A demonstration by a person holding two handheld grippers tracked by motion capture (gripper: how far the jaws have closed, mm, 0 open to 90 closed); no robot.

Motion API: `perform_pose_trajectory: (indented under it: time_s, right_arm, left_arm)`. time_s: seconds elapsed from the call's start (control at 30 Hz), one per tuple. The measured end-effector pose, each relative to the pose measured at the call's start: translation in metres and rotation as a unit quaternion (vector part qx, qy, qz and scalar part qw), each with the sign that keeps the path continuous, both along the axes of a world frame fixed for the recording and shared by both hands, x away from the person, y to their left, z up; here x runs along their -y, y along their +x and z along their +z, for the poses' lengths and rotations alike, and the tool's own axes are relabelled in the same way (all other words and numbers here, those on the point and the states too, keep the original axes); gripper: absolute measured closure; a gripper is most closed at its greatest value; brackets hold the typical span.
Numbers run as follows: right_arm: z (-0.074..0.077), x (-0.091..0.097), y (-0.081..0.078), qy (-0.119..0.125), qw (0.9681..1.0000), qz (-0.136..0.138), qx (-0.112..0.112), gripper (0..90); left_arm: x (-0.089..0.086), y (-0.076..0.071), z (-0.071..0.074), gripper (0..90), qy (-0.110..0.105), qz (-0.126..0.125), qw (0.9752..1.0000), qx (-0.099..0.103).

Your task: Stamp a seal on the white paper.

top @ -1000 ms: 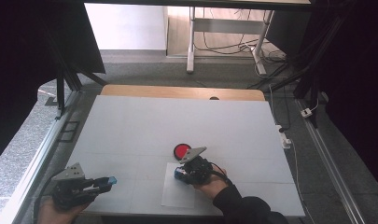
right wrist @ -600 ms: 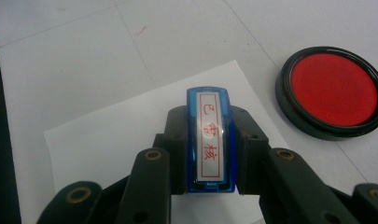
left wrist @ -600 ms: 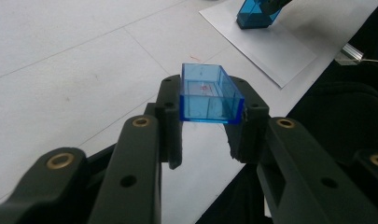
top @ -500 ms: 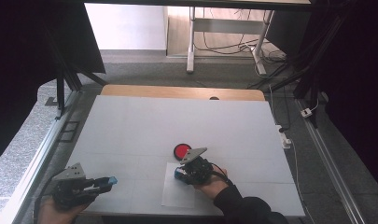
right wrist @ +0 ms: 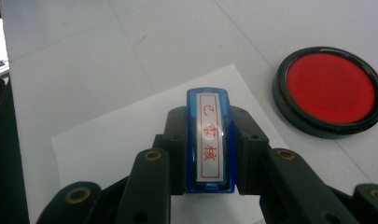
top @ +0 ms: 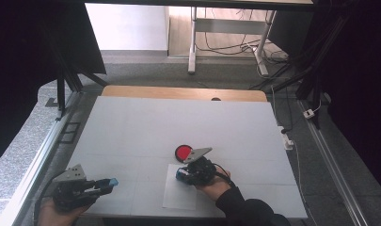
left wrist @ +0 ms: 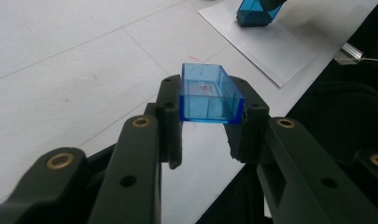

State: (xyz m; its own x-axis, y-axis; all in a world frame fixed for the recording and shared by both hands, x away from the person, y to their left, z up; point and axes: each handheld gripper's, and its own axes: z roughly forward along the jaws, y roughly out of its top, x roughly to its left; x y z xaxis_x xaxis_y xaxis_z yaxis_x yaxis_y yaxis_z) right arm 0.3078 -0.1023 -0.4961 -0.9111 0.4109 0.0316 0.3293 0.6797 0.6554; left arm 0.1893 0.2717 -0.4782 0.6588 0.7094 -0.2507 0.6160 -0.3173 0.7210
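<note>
My right gripper (top: 183, 175) is clamped on the blue stamp (right wrist: 210, 140), poised over the paper sheet (top: 181, 195) just beside the red ink pad (top: 182, 152); my left gripper (top: 112, 181) grips its blue cap (left wrist: 209, 94) at the table's (top: 131, 127) near-left corner. To print cleanly, I should press straight down, face flat, no rocking. Against both earlier frames, nothing has shifted.

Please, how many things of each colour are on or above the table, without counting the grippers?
Blue: 2, the stamp and its cap
Red: 1, the ink pad
White: 1, the paper sheet
Total: 4
</note>
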Motion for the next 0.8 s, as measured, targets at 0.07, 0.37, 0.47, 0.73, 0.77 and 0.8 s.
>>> perform_pose_trajectory:
  time_s: [0.07, 0.37, 0.47, 0.73, 0.77, 0.8]
  right_arm:
    - [0.002, 0.000, -0.001, 0.003, 1.0000, 0.000, 0.004, 71.1]
    - [0.013, 0.003, -0.002, 0.020, 0.9998, 0.001, 0.007, 71.1]
    - [0.018, 0.004, -0.003, 0.029, 0.9996, 0.001, 0.006, 71.1]
    - [0.028, 0.008, -0.005, 0.044, 0.9989, 0.005, 0.011, 71.2]
    - [0.030, 0.008, -0.006, 0.045, 0.9989, 0.008, 0.013, 71.1]
    - [0.032, 0.008, -0.007, 0.048, 0.9987, 0.007, 0.013, 71.1]
  left_arm:
    - [0.000, 0.000, 0.000, 68.1, 0.000, 0.000, 1.0000, 0.000]
    - [0.000, 0.000, 0.000, 68.0, -0.002, -0.002, 1.0000, -0.003]
    - [0.000, 0.000, 0.000, 68.0, -0.001, -0.003, 1.0000, -0.002]
    - [0.000, 0.000, 0.000, 68.0, -0.001, -0.004, 1.0000, -0.001]
    - [0.000, 0.000, 0.000, 68.1, -0.001, -0.004, 1.0000, -0.001]
    - [0.000, 0.000, 0.000, 68.0, -0.001, -0.004, 1.0000, -0.002]
